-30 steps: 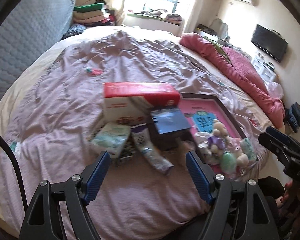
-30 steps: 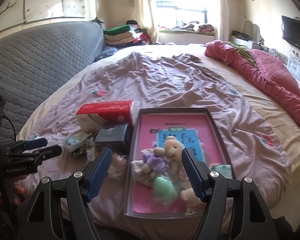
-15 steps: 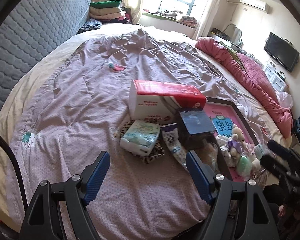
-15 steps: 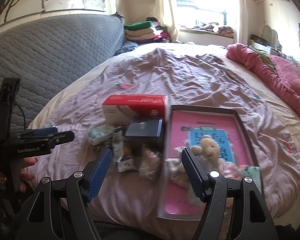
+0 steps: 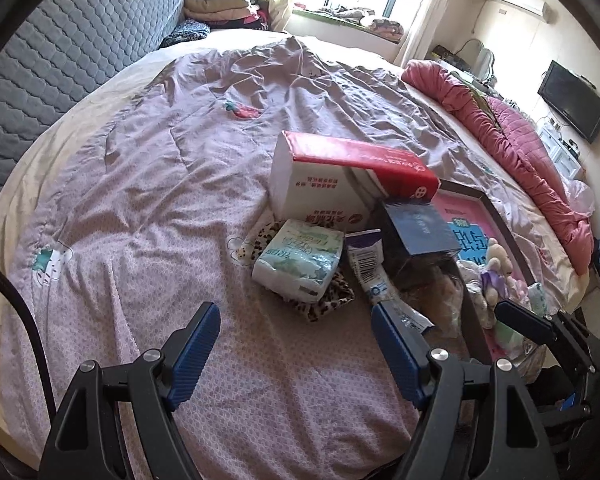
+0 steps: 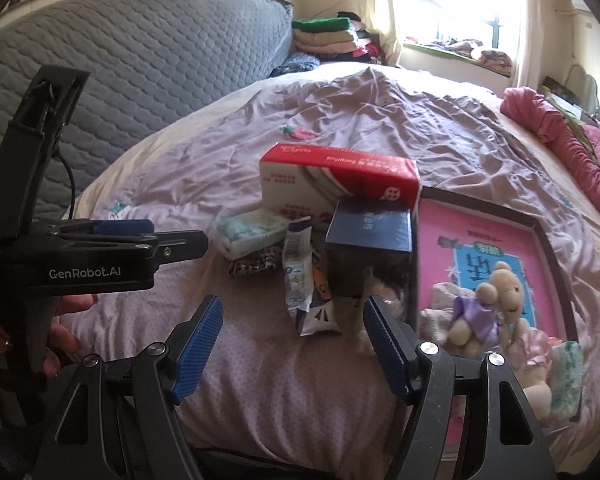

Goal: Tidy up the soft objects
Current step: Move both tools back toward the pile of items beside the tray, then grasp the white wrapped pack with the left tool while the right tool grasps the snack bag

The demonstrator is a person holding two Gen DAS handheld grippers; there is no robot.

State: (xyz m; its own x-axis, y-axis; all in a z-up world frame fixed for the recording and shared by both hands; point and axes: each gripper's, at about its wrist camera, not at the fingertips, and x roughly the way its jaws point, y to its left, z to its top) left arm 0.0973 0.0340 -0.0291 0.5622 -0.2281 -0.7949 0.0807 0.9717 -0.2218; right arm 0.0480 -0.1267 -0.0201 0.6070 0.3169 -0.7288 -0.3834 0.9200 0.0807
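Observation:
A pile lies on the lilac bedspread: a red-and-white tissue box (image 5: 340, 176) (image 6: 336, 180), a green-white tissue pack (image 5: 300, 260) (image 6: 252, 232) on a leopard-print cloth (image 5: 324, 304), a dark blue box (image 5: 416, 236) (image 6: 368, 236) and a crumpled tube (image 6: 298, 276). To its right a plush bear (image 6: 496, 300) (image 5: 496, 260) lies in a dark-framed pink tray (image 6: 480, 208). My left gripper (image 5: 295, 312) hovers open and empty just short of the tissue pack. My right gripper (image 6: 294, 304) is open and empty in front of the tube and blue box.
A grey quilted headboard (image 6: 140, 80) runs along the left. Folded clothes (image 5: 220, 0) are stacked at the far corner. A rolled pink quilt (image 5: 520, 152) lies along the right side of the bed. A person's hand (image 6: 60, 332) holds the left gripper's handle.
Both grippers have moved left and lower. The right one has shifted from in front of the plush tray to in front of the tube and blue box. Both stay open.

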